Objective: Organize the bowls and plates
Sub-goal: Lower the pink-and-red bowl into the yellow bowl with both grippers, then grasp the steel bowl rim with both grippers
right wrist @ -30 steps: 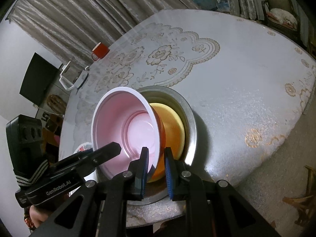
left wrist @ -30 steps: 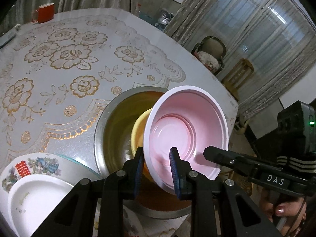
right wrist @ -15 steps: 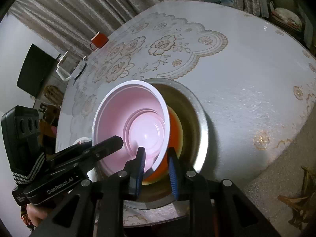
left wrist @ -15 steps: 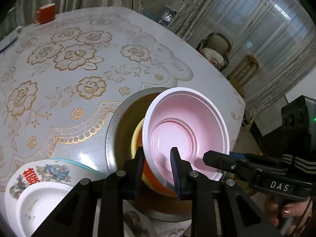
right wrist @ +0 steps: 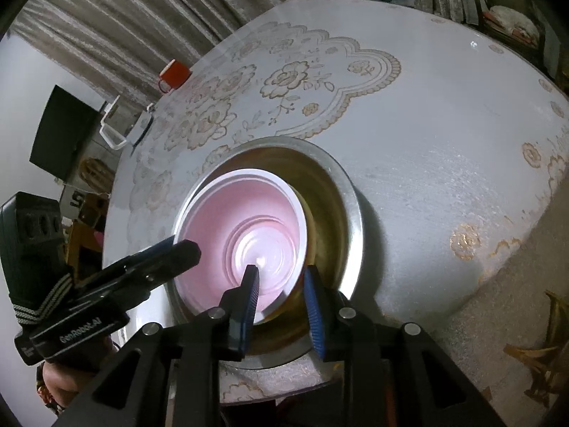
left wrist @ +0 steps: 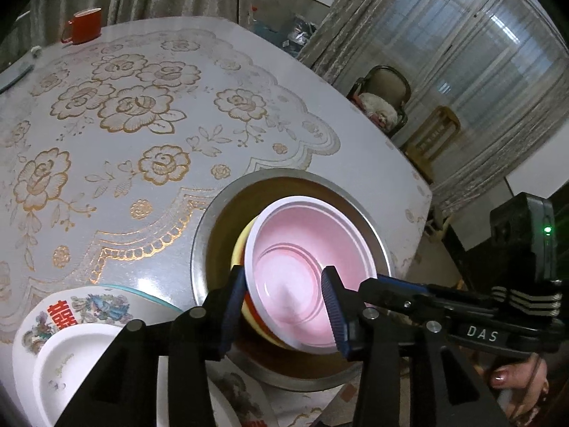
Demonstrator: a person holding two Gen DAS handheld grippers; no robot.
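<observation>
Nesting: one pink bowl point(left wrist: 306, 267), one basin point(left wrist: 213, 235)

— What's my table point(left wrist: 355, 149) carrying?
— A pale cloth with gold roses point(left wrist: 135, 106). Near my edge sits the steel basin point(left wrist: 209, 235); just beside it the printed plate point(left wrist: 99, 302). A red mug point(left wrist: 83, 25) stands at the far side, well apart.

pink bowl point(left wrist: 302, 267): upright, nested in yellow bowl point(left wrist: 240, 249)
metal basin point(left wrist: 213, 220): holds both, near table edge
</observation>
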